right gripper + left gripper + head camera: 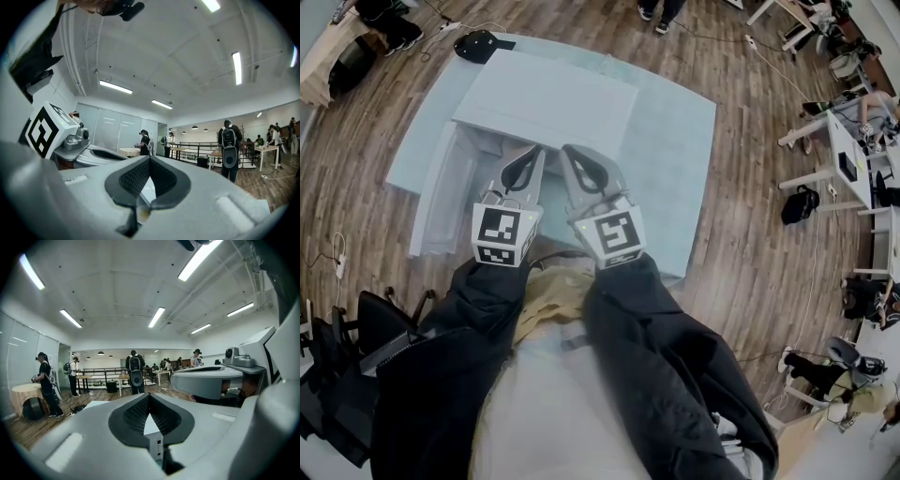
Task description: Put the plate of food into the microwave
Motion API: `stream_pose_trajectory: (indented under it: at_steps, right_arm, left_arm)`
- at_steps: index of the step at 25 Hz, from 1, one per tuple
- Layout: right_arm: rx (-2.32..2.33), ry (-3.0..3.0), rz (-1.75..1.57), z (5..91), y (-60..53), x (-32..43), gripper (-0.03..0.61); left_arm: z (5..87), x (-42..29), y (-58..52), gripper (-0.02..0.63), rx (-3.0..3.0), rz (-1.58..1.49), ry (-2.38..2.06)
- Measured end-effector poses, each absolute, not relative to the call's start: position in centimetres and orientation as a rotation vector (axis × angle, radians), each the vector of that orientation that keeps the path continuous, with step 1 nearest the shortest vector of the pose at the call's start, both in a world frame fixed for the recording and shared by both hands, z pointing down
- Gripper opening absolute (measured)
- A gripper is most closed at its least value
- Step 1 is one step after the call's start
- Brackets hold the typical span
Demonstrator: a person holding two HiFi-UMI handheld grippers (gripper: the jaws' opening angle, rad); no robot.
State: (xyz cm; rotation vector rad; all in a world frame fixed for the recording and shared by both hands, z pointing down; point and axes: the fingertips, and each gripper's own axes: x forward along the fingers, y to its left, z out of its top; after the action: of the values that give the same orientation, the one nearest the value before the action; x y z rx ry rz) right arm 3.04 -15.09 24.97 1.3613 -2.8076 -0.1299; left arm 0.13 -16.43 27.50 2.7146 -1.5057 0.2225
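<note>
Over the tabletop's near edge, the left gripper and right gripper hang side by side, both with jaws pressed together on nothing. Straight ahead of them sits what I take for the white microwave, its long side across their line. No plate of food shows in any view. The wooden floor runs into a busy workroom.

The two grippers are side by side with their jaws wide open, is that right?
No. The left gripper and right gripper are side by side, but their jaws are shut, with nothing between them. The left gripper view and right gripper view show it.
</note>
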Motion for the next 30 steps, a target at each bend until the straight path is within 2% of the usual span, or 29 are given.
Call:
stream_pose_trajectory:
  at_steps: [30]
  right_arm:
    - [1.448,-2.709,-0.043,26.9,-15.2,4.3,-0.002]
  left_arm:
    - [28.8,-0.2,-16.3,-0.003,2.659,0.262,-1.475]
